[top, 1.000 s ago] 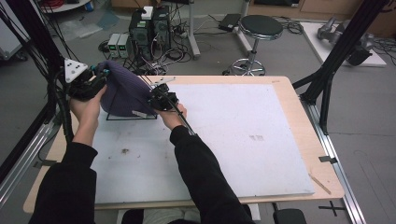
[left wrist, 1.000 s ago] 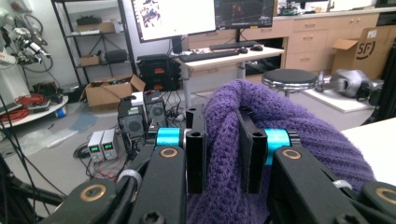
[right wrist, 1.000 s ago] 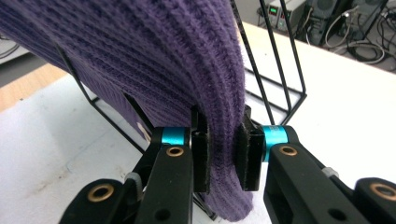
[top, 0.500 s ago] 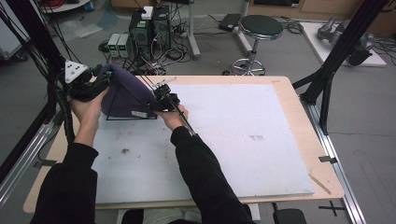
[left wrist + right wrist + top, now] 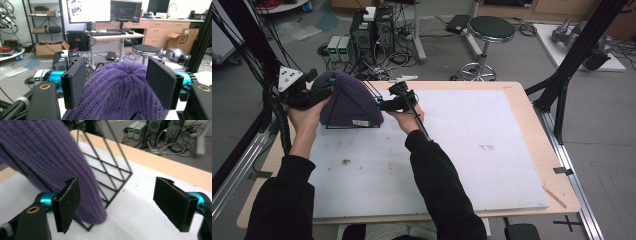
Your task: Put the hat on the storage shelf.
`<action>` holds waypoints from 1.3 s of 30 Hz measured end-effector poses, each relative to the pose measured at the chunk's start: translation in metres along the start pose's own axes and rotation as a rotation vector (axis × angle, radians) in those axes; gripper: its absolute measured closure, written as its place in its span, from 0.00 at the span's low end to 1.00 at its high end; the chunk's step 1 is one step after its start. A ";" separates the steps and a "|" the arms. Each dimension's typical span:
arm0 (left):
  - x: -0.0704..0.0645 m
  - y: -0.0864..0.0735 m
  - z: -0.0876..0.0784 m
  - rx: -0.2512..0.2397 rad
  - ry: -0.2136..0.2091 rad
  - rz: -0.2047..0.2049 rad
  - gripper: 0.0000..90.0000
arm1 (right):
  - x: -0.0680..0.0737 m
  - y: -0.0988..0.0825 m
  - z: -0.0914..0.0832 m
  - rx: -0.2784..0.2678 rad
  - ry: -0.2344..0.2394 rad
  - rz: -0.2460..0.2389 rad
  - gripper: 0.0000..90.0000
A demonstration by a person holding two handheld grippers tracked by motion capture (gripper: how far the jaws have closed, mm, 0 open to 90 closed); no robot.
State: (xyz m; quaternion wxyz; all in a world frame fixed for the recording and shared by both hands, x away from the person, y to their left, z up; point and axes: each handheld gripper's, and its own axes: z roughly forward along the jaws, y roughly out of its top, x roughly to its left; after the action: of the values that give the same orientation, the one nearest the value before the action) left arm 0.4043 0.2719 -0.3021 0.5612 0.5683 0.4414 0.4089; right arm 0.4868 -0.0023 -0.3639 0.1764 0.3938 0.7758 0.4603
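Both hands have shifted slightly beside one purple knit hat [image 5: 349, 97], draped over one black wire rack [image 5: 110, 172]. Left gripper [image 5: 117, 85] straddles the hat, jaws wide apart; right gripper [image 5: 117, 202] gapes empty beside it.

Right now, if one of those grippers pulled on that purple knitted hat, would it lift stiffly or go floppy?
Probably floppy: the purple knitted hat is soft ribbed knit, draped over a black wire rack that seems to give it its shape. It likely weighs little. The light-looking rack might tip or slide along if the knit snags on it. The left gripper, open around the hat's crown, should find the yarn grippy rather than slippery.
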 end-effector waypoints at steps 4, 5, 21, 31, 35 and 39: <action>-0.001 0.002 -0.003 -0.004 0.006 0.008 0.30 | -0.003 0.002 -0.010 -0.042 -0.061 0.001 0.14; -0.001 0.003 -0.004 -0.011 0.004 0.006 0.29 | -0.004 0.003 -0.013 -0.056 -0.072 -0.001 0.14; -0.009 0.006 -0.012 -0.034 0.013 -0.017 0.24 | -0.039 0.006 -0.081 -0.272 -0.210 -0.009 0.12; -0.003 0.004 -0.021 -0.055 0.040 -0.068 0.24 | -0.055 0.005 -0.124 -0.384 -0.222 0.009 0.12; -0.002 0.003 -0.029 -0.072 0.059 -0.059 0.24 | -0.061 0.001 -0.139 -0.418 -0.229 0.014 0.12; -0.001 0.000 -0.037 -0.092 0.068 -0.060 0.24 | -0.068 -0.007 -0.152 -0.443 -0.234 0.017 0.12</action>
State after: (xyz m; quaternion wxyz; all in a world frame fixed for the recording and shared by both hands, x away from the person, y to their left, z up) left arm 0.3680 0.2811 -0.3004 0.5836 0.5142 0.4578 0.4307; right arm 0.4298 -0.1435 -0.2975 0.3432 0.4028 0.6270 0.5717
